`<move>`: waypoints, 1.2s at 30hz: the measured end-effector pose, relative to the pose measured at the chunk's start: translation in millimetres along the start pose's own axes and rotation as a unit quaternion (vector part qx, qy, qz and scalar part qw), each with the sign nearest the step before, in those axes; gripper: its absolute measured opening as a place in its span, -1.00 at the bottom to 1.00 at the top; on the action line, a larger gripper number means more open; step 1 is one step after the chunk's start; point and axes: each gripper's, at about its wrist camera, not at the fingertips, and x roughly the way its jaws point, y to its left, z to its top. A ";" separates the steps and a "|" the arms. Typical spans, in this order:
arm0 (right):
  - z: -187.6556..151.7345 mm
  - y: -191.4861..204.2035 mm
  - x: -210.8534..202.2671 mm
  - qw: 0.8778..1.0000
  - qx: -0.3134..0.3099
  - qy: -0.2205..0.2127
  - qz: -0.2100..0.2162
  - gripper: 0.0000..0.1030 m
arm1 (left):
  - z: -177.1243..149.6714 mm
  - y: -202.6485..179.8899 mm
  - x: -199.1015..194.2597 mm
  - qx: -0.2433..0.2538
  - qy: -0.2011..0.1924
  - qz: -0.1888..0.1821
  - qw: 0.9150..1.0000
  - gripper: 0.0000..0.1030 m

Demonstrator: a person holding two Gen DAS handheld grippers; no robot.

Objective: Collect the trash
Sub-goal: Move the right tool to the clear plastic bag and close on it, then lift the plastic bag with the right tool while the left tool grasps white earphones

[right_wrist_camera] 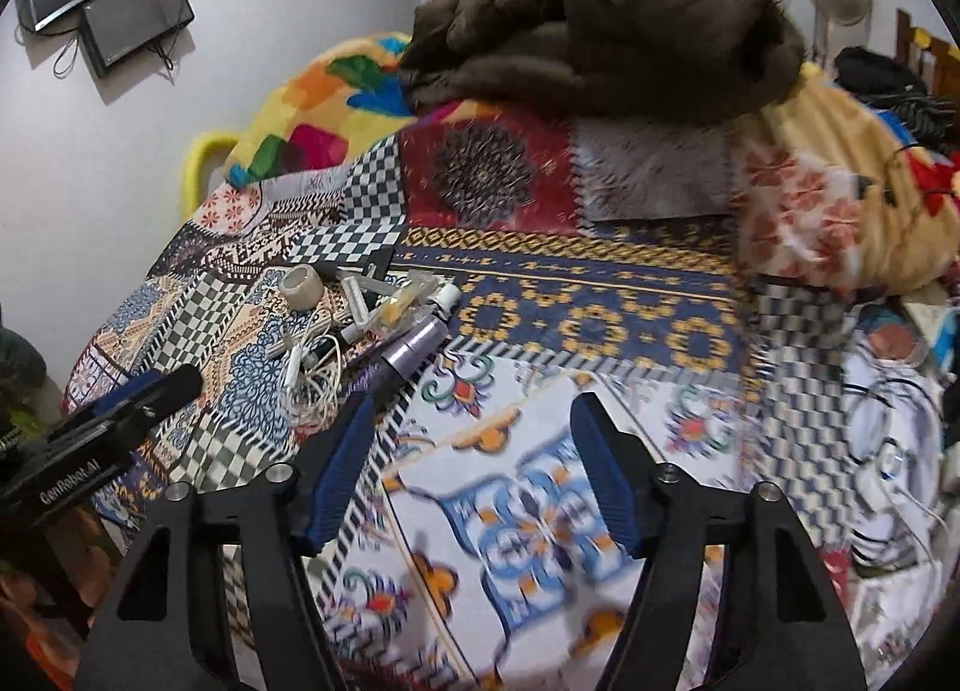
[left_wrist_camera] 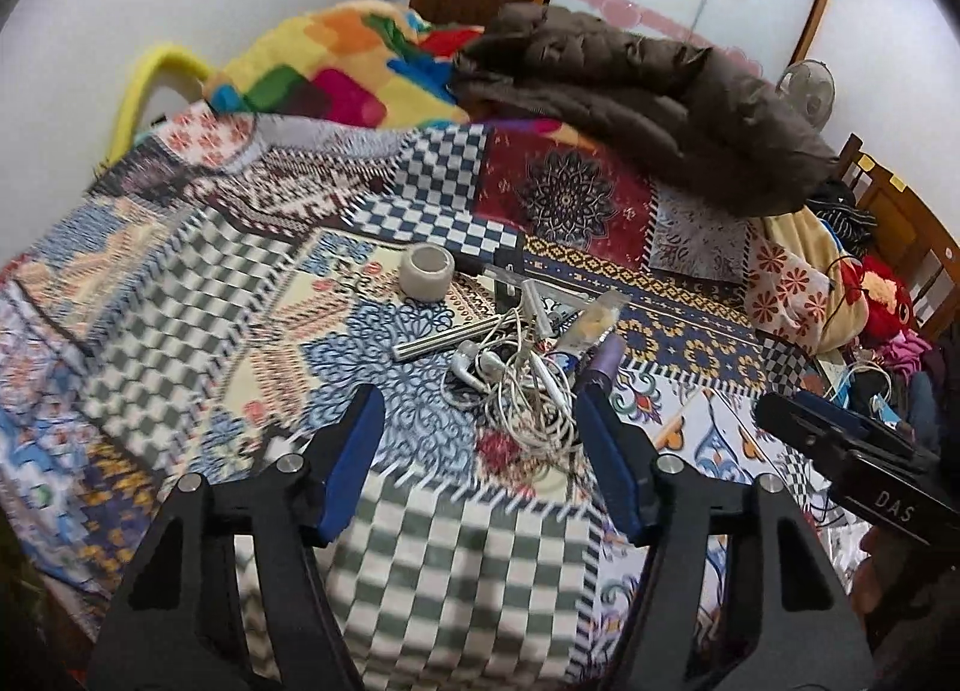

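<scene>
A pile of small clutter lies on the patterned bedspread [left_wrist_camera: 198,283]: a tape roll [left_wrist_camera: 426,272], tangled white earphones [left_wrist_camera: 522,385], a striped stick [left_wrist_camera: 441,344], a clear wrapper with yellow bits [left_wrist_camera: 591,319] and a purple tube [left_wrist_camera: 603,362]. My left gripper [left_wrist_camera: 480,400] is open and empty, hovering just before the earphones. My right gripper [right_wrist_camera: 471,412] is open and empty over bare bedspread, right of the pile. The pile also shows in the right wrist view: tape roll [right_wrist_camera: 301,286], earphones [right_wrist_camera: 309,373], purple tube [right_wrist_camera: 414,346], wrapper [right_wrist_camera: 399,304].
A brown jacket [left_wrist_camera: 636,90] and a colourful blanket [left_wrist_camera: 336,72] lie at the back of the bed. Clothes and cables [left_wrist_camera: 870,325] pile up at the right. The right gripper's body [left_wrist_camera: 852,463] shows at the left view's right edge.
</scene>
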 end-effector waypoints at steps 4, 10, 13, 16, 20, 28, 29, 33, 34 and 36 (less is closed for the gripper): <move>20.5 5.5 28.4 0.999 -0.002 0.017 0.033 0.04 | 2.4 2.4 31.3 -0.012 0.021 -0.011 1.000 0.15; 43.1 13.2 66.9 0.997 0.012 0.037 0.066 -0.05 | 4.3 6.7 60.3 -0.038 0.041 -0.039 0.998 0.13; 47.9 16.5 84.8 0.995 0.020 0.053 0.076 -0.15 | 4.6 9.7 67.2 -0.054 0.047 -0.066 0.995 0.13; 49.5 17.4 97.9 0.995 0.030 0.064 0.077 -0.32 | 4.0 14.1 73.9 -0.074 0.056 -0.087 0.992 0.12; 49.1 15.7 108.2 0.993 0.043 0.076 0.085 -0.66 | 2.8 12.5 79.6 -0.073 0.066 -0.096 0.991 -0.31; 47.1 18.1 89.3 0.996 0.018 0.065 0.065 -0.83 | 2.0 2.8 70.6 -0.052 0.065 -0.100 0.991 -0.87; 46.5 17.3 83.8 0.996 0.015 0.062 0.062 -0.83 | 2.2 3.1 66.0 -0.053 0.060 -0.111 0.991 -0.88; 44.9 11.0 66.2 0.997 0.014 0.050 0.052 -0.83 | 5.6 -1.2 43.1 -0.040 0.042 -0.110 0.992 -0.97; 43.9 10.4 61.3 0.998 0.010 0.048 0.048 -0.83 | 6.4 -2.8 37.0 -0.036 0.039 -0.107 0.993 -0.97; 41.6 11.0 52.0 0.998 0.001 0.043 0.039 -0.83 | 8.3 -5.3 28.0 -0.028 0.035 -0.103 0.994 -0.97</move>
